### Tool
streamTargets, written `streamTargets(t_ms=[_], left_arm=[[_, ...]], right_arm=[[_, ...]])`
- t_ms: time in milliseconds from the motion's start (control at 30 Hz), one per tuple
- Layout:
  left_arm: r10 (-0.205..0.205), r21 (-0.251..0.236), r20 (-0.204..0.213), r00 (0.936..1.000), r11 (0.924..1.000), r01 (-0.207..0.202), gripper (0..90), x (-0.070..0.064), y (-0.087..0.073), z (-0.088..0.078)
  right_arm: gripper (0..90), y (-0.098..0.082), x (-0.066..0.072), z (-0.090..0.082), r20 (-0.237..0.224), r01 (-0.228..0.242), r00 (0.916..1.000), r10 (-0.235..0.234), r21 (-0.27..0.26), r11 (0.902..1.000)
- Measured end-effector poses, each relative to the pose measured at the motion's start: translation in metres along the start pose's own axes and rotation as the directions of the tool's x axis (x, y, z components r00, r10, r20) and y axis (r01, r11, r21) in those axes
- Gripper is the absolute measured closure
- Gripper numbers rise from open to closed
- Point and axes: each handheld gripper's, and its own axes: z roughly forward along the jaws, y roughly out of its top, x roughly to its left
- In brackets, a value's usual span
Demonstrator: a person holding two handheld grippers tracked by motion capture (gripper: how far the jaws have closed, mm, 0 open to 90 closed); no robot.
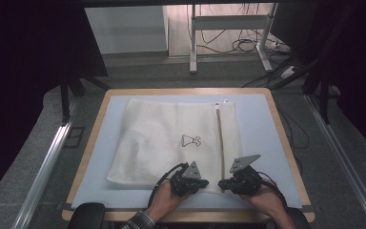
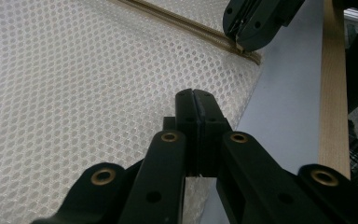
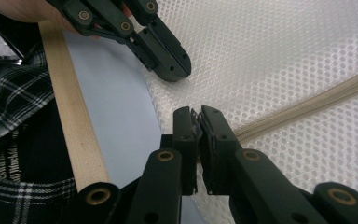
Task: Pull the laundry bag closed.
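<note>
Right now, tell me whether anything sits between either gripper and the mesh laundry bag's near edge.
Nothing visible does. The left gripper and right gripper are already at the near edge of the mesh laundry bag, jaws shut, the right one at the end of the zipper. Whether mesh is pinched cannot be told.

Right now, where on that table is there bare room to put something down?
The mesh bag covers most of the blue mat. Free patches: a wide strip between the bag's right edge and the table's right rim, a narrower strip along the left, and a thin band at the far edge. The near edge is crowded: both tongs, left and right, sit at the bag's near corner.
</note>
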Motion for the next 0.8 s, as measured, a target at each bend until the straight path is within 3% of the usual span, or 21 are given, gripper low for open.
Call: streamTargets(t_ms=[233, 333, 433, 800], left_arm=[[-0.002, -0.002, -0.002, 1.0000, 1.0000, 0.002, 89.1, -0.001, 0.001, 0.000], [-0.006, -0.010, 0.024, 0.9997, 0.9999, 0.006, 87.7, -0.004, 0.004, 0.002], [0.024, -0.001, 0.026, 0.9994, 0.9997, -0.024, 87.5, -0.009, 0.009, 0.006], [0.044, -0.008, 0.058, 0.9974, 0.9990, -0.043, 87.6, -0.018, 0.016, 0.017]], right_arm=[[85.7, 0.000, 0.000, -0.001, 0.014, 0.004, 0.9999, -0.004, 0.006, 1.0000], [85.8, 0.000, 0.001, -0.001, 0.017, 0.005, 0.9998, -0.005, 0.008, 1.0000], [85.7, -0.001, 0.000, -0.002, 0.015, -0.004, 0.9999, 0.004, 0.006, 1.0000], [85.6, -0.002, 0.000, -0.003, 0.022, -0.009, 0.9997, 0.009, 0.001, 1.0000]])
